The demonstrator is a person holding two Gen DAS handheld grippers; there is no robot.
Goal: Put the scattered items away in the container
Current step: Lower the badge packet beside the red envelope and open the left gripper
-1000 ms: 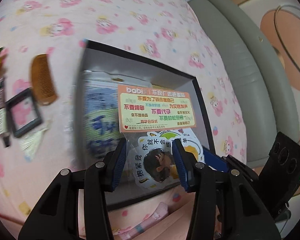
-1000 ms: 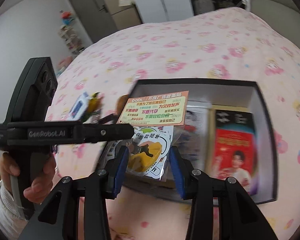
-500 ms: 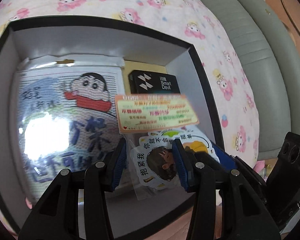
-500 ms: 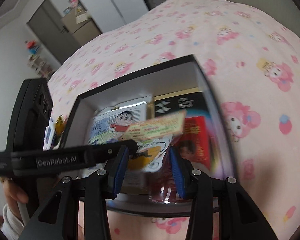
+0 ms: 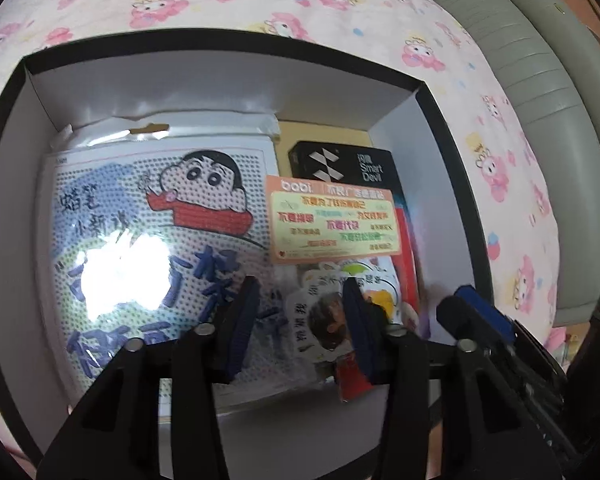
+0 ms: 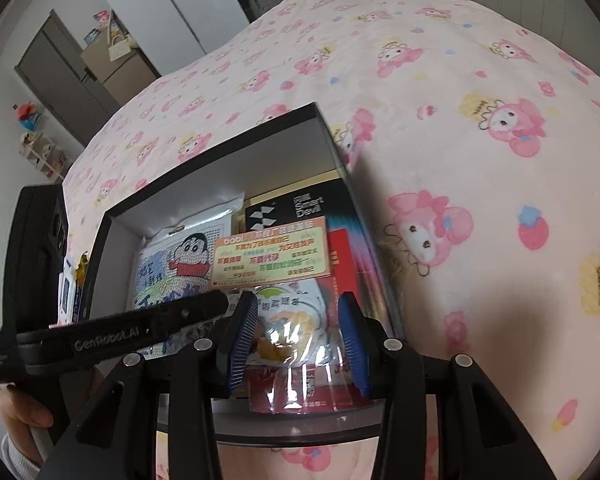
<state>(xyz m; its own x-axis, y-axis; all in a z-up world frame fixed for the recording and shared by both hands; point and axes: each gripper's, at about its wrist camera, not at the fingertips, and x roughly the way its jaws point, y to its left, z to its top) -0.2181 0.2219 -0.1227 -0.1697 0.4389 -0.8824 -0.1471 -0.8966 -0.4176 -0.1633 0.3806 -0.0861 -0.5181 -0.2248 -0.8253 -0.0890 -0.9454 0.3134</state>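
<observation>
Progress looks good: your right claw [image 6: 298,336], narrow, grips the sticker pack [image 6: 288,280] over the box [image 6: 220,148], above the cartoon packet [image 6: 172,264] and black carton [image 6: 296,208]. Your left claw [image 5: 300,320] has just been narrowing beside the pack. Small items [image 6: 70,284] left of it remain on the bed [image 6: 480,160].

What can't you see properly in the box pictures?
- Red packet, right wrist view: mostly covered by the sticker pack.
- Lower half of the cartoon bag, left wrist view: glare whites out the writing, and the left gripper covers it.
- Items outside the box, right wrist view: hidden behind the left gripper's body.
</observation>
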